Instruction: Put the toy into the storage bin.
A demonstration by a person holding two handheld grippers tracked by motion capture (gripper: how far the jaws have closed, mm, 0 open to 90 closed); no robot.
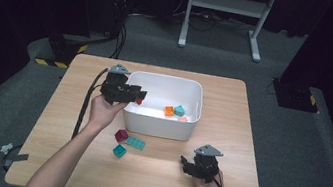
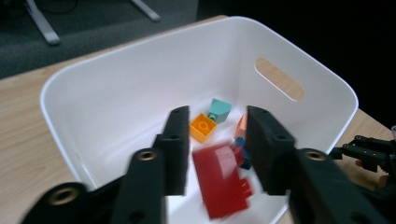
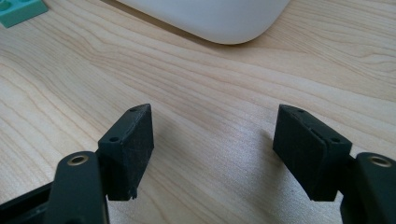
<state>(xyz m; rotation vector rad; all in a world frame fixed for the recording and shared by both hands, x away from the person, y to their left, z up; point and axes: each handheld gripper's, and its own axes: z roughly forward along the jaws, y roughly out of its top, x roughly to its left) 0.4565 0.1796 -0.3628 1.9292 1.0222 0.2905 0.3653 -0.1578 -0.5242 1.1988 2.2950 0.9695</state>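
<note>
Hovering over the left end of the white bin (image 1: 160, 120), the left gripper (image 1: 135, 93) has its jaws parted just wider than the red brick (image 2: 222, 179), which shows blurred between and just below them in the left gripper view; the pads no longer seem to press on it, so I judge it released and falling rather than held. The relation that matters is straight down: the red brick lies directly under the left gripper and inside the bin's walls, with the orange brick (image 2: 202, 127), the teal brick (image 2: 219, 110) and a pinkish piece (image 2: 241, 127) lying farther along the bin floor toward the handle slot, so it should land clear of the rim. The things left to fetch sit on the desk just in front of the bin, toward the near edge: a dark red brick (image 1: 121, 135), a flat green plate (image 1: 135, 143) and a teal cube (image 1: 119, 151). They lie close below the left hand (image 1: 103, 111) and well apart from the right gripper (image 1: 192, 166), which rests wide open and empty near the near right corner, so the left hand is plainly the nearer one for the next pick.
</note>
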